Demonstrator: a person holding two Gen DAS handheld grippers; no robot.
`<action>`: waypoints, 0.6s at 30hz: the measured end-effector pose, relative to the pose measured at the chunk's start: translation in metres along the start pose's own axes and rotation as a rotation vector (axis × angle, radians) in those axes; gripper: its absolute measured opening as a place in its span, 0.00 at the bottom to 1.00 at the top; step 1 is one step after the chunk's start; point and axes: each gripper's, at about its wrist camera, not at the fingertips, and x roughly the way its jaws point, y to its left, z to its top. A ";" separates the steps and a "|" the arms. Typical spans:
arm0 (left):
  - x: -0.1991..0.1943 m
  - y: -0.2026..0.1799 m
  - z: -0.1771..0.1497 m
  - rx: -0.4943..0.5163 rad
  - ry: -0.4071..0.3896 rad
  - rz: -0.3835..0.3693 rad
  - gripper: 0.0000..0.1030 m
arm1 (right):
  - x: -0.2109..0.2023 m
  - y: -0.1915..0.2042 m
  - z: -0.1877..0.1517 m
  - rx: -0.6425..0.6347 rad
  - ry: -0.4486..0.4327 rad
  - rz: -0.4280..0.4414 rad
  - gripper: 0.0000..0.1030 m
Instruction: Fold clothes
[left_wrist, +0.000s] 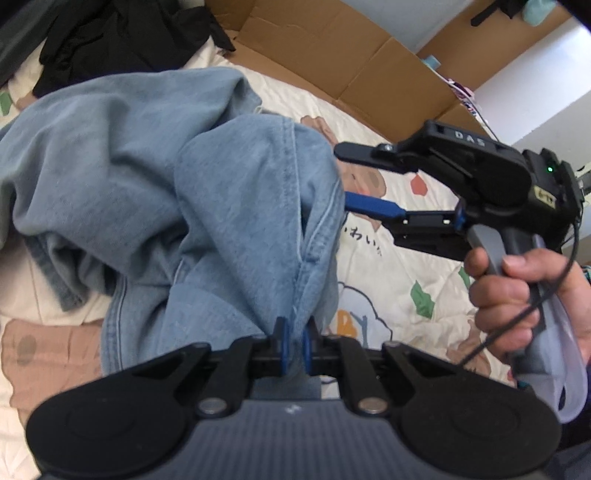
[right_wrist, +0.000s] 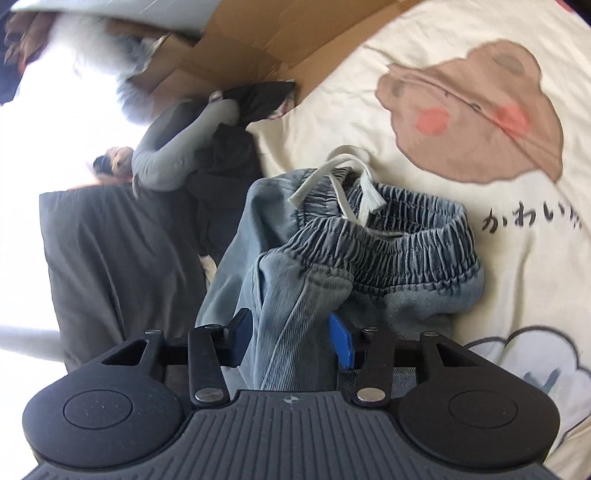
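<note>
Light blue denim trousers (left_wrist: 192, 206) lie bunched on a cream quilt (left_wrist: 399, 266) with cartoon prints. My left gripper (left_wrist: 294, 341) is shut on a seam fold of the trousers at the near edge. My right gripper (left_wrist: 341, 177) comes in from the right, jaws apart, with the trouser edge between them. In the right wrist view my right gripper (right_wrist: 291, 341) stands open around a fold of denim (right_wrist: 295, 332). The elastic waistband (right_wrist: 388, 243) and white drawstring (right_wrist: 343, 177) lie just beyond.
Flattened cardboard (left_wrist: 332, 55) lines the far side of the bed. Black clothing (left_wrist: 122, 33) lies at the far left. Grey and dark garments (right_wrist: 155, 206) are piled left of the trousers in the right wrist view. A brown bear print (right_wrist: 476, 110) marks the quilt.
</note>
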 end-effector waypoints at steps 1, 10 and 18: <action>0.000 0.001 -0.001 0.001 0.002 -0.001 0.08 | 0.001 -0.001 0.000 0.012 -0.003 0.000 0.47; 0.004 0.009 -0.010 -0.022 0.017 -0.008 0.08 | 0.000 -0.020 0.003 0.173 -0.068 0.009 0.44; 0.007 0.012 -0.015 -0.021 0.028 -0.017 0.08 | 0.011 -0.029 -0.004 0.224 -0.030 0.020 0.44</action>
